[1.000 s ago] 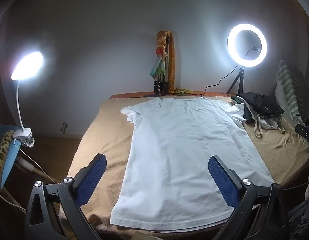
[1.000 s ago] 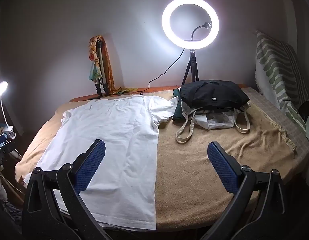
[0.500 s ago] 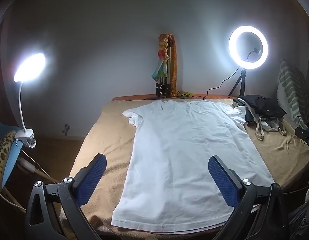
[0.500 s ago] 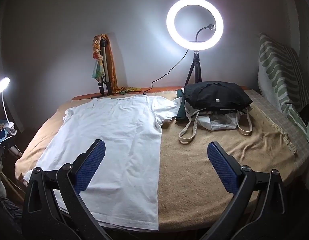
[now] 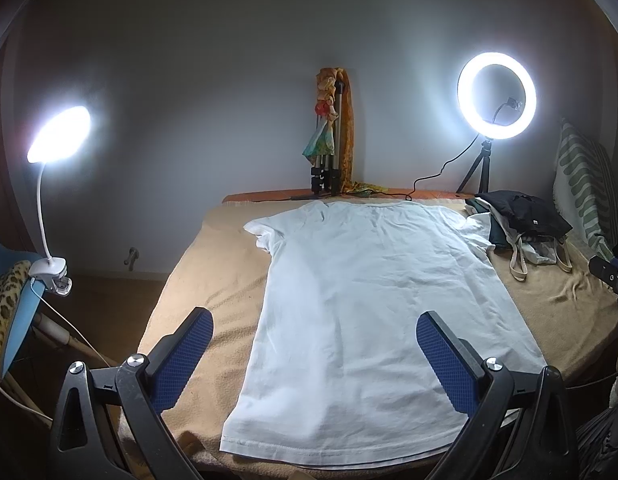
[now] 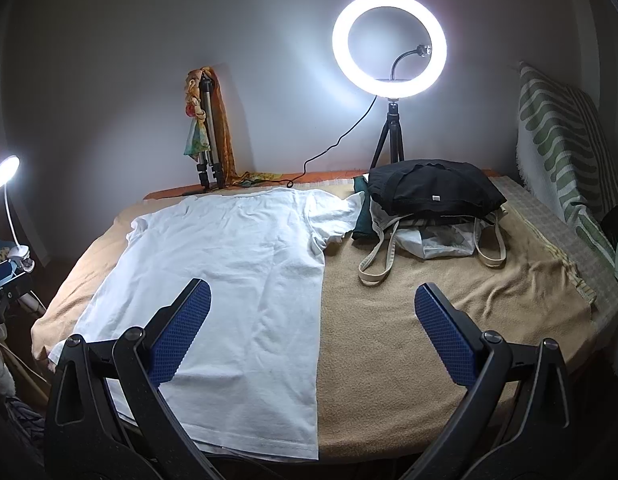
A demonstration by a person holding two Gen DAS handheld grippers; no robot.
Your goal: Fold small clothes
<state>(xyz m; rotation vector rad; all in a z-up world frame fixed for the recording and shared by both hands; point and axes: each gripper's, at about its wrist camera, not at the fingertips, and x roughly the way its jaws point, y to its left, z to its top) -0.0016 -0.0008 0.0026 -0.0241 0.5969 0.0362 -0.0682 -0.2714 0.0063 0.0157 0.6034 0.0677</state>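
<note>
The bed (image 5: 569,300) with its tan blanket fills the lower half of both views; it serves as my folding surface, broad and flat enough to take a whole garment. The white shirt (image 5: 369,300) lies spread on it face down or face up, I cannot tell which; in the left view it runs from the collar at centre frame down to the hem at the bottom edge, and in the right view (image 6: 229,260) it fills the lower left; it is laid flat with sleeves out, I judge, so that the first fold can start from a clean shape. A pile of dark clothes and a cloth bag (image 6: 429,208) sits at right of centre in the right view, just beside the shirt's sleeve; probably waiting its turn. The ring light (image 6: 389,40) at upper centre and the desk lamp (image 5: 59,134) at left of frame throw light over the work. My left claw (image 5: 315,354) hangs above the hem, spread wide and holding nothing; my right claw (image 6: 313,328) is likewise wide apart and empty, straddling the shirt's side edge; both seem poised for a first grasp.
</note>
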